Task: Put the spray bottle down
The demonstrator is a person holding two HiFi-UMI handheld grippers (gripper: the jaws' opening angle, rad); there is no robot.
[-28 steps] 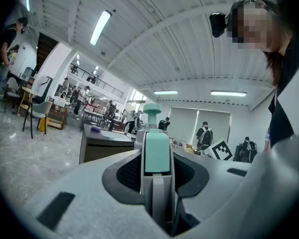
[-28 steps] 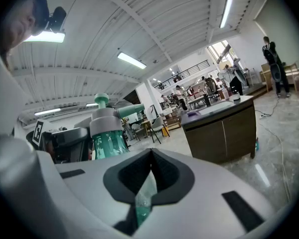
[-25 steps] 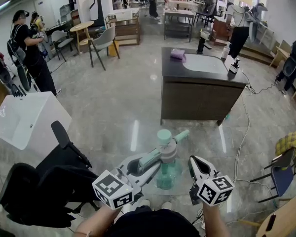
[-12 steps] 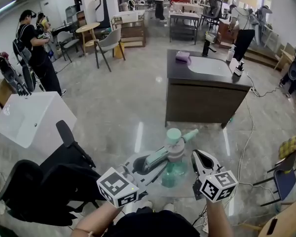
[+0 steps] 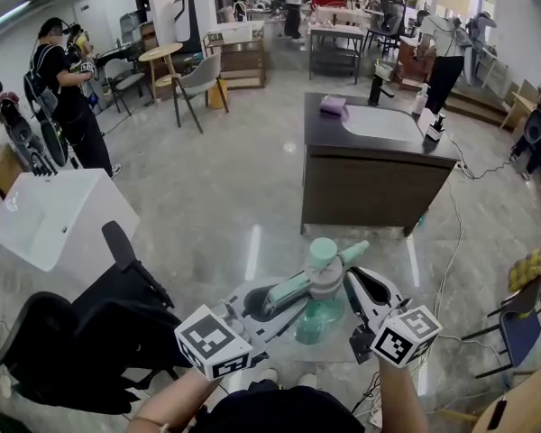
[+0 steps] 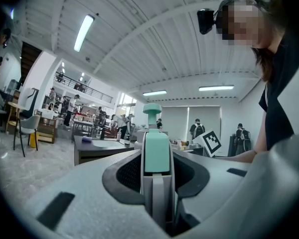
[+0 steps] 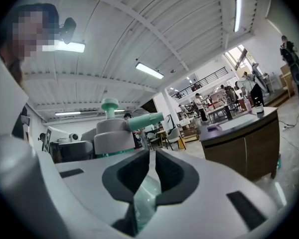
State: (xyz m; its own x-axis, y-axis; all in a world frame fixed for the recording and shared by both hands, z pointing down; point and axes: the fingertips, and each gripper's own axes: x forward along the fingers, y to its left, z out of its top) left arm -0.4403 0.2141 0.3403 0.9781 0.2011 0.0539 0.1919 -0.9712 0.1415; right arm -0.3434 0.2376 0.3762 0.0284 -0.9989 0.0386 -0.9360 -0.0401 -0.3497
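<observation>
Grey floor (image 5: 216,206) — spray bottle (image 5: 323,255) partly behind left gripper (image 5: 299,287)

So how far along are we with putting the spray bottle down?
Nothing is done yet. The spray bottle is in the air above the floor, gripped at its teal trigger by the left gripper. The right gripper is shut and empty beside it. Left to do: carry the bottle to a surface, perhaps the dark counter, set it upright and open the jaws.
</observation>
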